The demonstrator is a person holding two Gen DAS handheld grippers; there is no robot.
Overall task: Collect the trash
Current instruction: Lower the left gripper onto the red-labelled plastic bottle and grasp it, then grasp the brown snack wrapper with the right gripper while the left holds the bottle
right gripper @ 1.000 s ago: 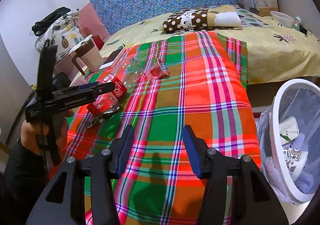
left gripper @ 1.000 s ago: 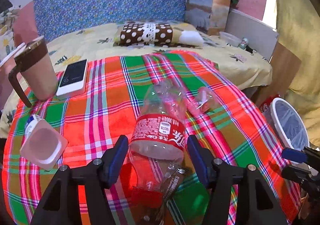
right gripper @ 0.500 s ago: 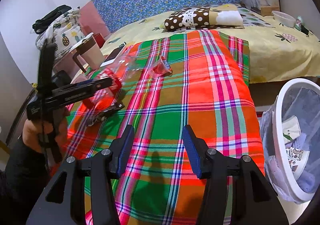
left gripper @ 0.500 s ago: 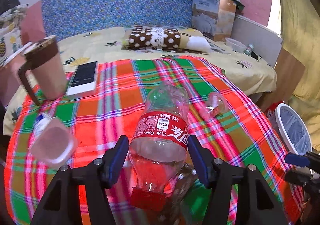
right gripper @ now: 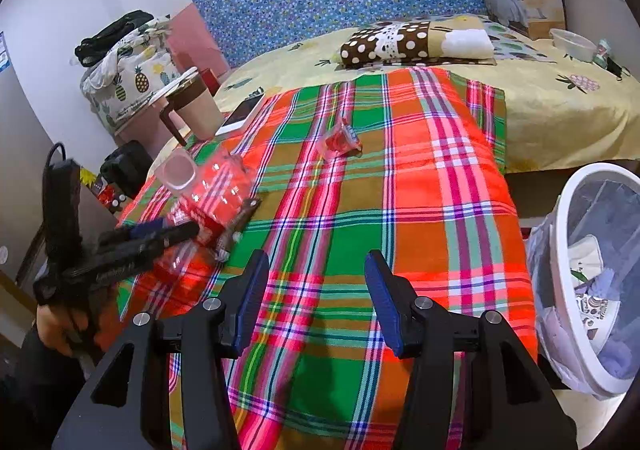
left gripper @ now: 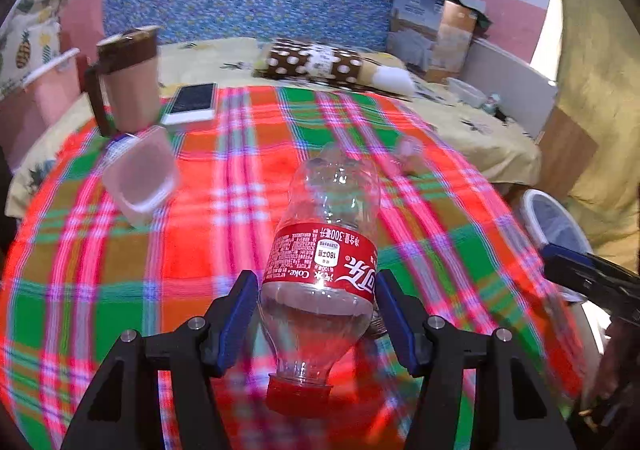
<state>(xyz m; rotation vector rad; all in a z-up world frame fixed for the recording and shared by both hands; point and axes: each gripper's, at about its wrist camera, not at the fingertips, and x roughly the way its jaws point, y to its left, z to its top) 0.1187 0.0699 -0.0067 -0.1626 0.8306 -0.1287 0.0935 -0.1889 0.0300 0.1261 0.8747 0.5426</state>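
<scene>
The wide middle and right of the plaid blanket [right gripper: 400, 210] on the bed lies bare, giving open passage from the right hand-held gripper [right gripper: 316, 302] across to the white trash bin [right gripper: 592, 282] just off the bed's right edge, which already holds paper. The left side is crowded: a brown-lidded mug [right gripper: 196, 110], a phone [right gripper: 242, 114] beside it, a square plastic cup [left gripper: 140, 176], and the left hand-held gripper [left gripper: 316, 314] with the clear bottle [left gripper: 324, 262] between its fingers. A small crumpled wrapper [right gripper: 340, 140] sits alone mid-blanket, and a dotted pillow [right gripper: 400, 42] blocks the far end.
</scene>
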